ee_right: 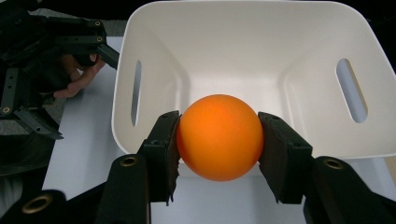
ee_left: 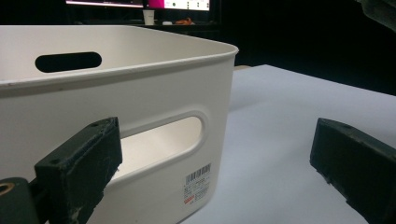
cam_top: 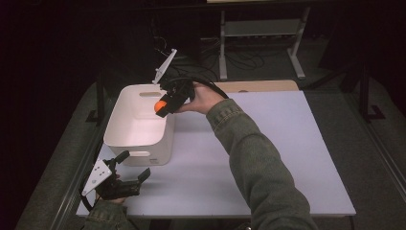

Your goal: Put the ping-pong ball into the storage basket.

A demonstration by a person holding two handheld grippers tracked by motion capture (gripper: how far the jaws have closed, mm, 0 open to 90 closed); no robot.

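Step in hand: dropping the ball (ee_right: 219,137) into the bin (cam_top: 125,125), as it looks from here.
Right gripper (cam_top: 163,106): jaws clamped on the ball from both sides, held in the air over the bin's right rim, near its far end.
Ball: orange, pinched across its middle; in the right gripper view the bin's bare floor lies straight beyond it.
Left gripper (cam_top: 135,166): jaws spread wide with nothing between them, resting at the table's (cam_top: 287,158) near left corner, just in front of the bin's near wall and its handle slot.
Bin: white, nothing in it, standing along the table's left edge.
Doing it well: carry the ball further inward past the rim, lower it toward the floor, then open, so that it doesn't bounce out.
Risk: letting go right over the rim may send the ball onto the table.
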